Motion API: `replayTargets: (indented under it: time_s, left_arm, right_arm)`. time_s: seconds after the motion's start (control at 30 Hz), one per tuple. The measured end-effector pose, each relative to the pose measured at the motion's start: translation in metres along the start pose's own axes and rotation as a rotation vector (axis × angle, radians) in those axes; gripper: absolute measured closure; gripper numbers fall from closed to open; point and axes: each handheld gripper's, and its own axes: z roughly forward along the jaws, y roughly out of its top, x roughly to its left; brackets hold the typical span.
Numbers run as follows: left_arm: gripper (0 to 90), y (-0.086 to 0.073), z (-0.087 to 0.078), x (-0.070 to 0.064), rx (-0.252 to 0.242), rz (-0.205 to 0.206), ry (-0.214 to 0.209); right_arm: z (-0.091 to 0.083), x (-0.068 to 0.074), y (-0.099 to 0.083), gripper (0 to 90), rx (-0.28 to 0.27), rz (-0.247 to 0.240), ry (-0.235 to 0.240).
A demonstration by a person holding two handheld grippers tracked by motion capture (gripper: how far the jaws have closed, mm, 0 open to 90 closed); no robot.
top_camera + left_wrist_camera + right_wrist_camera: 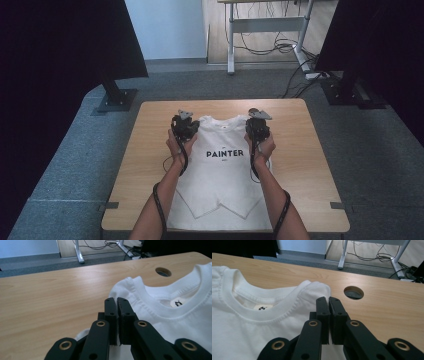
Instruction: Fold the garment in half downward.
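A white T-shirt is laid flat, front side up, on the wooden table, with its collar toward the far edge. The word PAINTER is printed in dark letters across the chest. Both sleeves have been folded in over the body, so a narrow shape is formed, and two pointed flaps are seen overlapping near the table's near edge. The ribbed round collar is open, and a small label is seen inside it. The fabric at each shoulder is bunched slightly.
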Motion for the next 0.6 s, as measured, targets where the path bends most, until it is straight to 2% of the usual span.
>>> replayTargets:
  time_s: [0.13, 0.27, 0.43, 0.6]
  left_arm:
    - [86.6, 0.007, 0.013, 0.007, 0.010, -0.010, 0.012]
    - [86.6, 0.016, 0.013, 0.008, -0.007, -0.003, 0.014]
    - [86.6, 0.017, 0.001, 0.001, -0.024, 0.004, 0.001]
    - [86.6, 0.005, -0.025, -0.007, -0.030, 0.005, -0.008]
  right_arm:
    - [0.019, -0.002, 0.008, 87.0, 0.010, 0.000, -0.004]
    - [0.027, -0.006, 0.016, 87.0, -0.003, 0.013, -0.011]
    - [0.017, -0.004, 0.020, 87.0, -0.035, 0.021, -0.009]
    - [-0.009, 0.005, 0.015, 87.0, -0.063, 0.024, -0.008]
